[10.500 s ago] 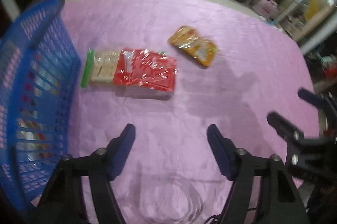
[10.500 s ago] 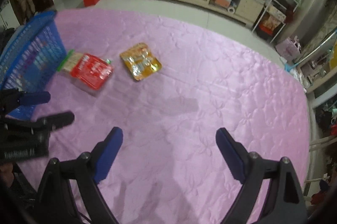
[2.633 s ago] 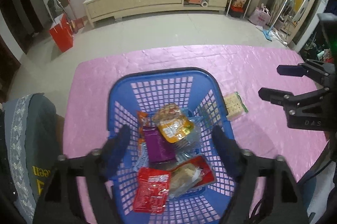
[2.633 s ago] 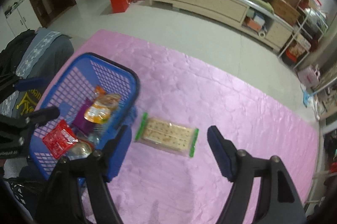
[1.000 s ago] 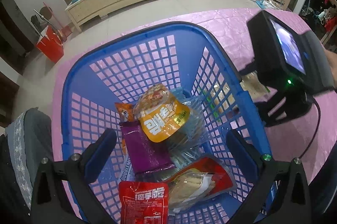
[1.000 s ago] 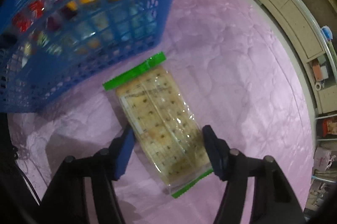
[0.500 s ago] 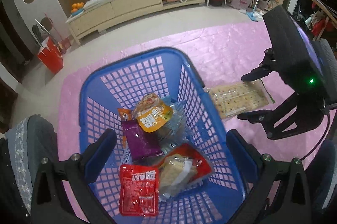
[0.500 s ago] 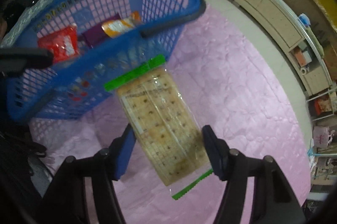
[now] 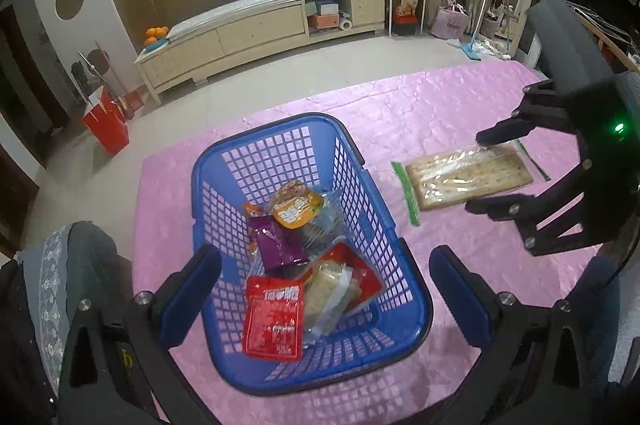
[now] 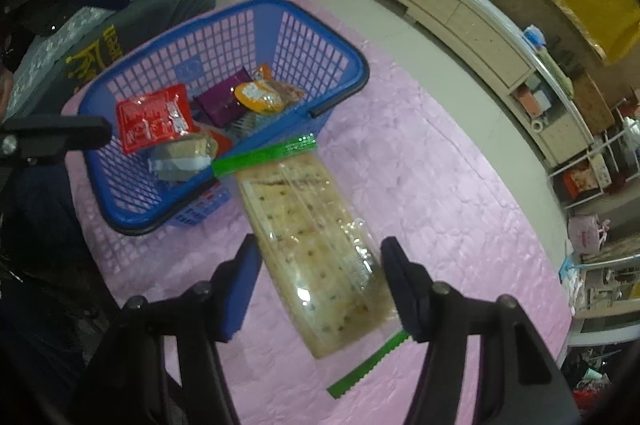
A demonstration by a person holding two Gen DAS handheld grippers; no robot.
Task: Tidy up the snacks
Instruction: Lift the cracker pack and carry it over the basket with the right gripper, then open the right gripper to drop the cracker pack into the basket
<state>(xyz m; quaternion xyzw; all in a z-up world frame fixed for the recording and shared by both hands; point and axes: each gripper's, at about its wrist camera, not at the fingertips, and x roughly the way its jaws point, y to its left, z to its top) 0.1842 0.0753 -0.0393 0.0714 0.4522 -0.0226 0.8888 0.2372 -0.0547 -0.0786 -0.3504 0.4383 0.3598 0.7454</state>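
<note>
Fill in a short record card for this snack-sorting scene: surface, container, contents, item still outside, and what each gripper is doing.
Surface: pink quilted cloth
Container: blue basket, upright on the cloth
Contents: red packet, purple packet, orange packet, wrapped crackers
Still outside: cracker pack with green ends, lifted beside the basket
Right gripper: clamped across the cracker pack
Left gripper: open, empty, above the basket

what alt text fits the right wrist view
The right gripper holds a clear cracker pack above a pink tablecloth, its jaws closing. The pack's green end points at a blue basket of snacks.
</note>
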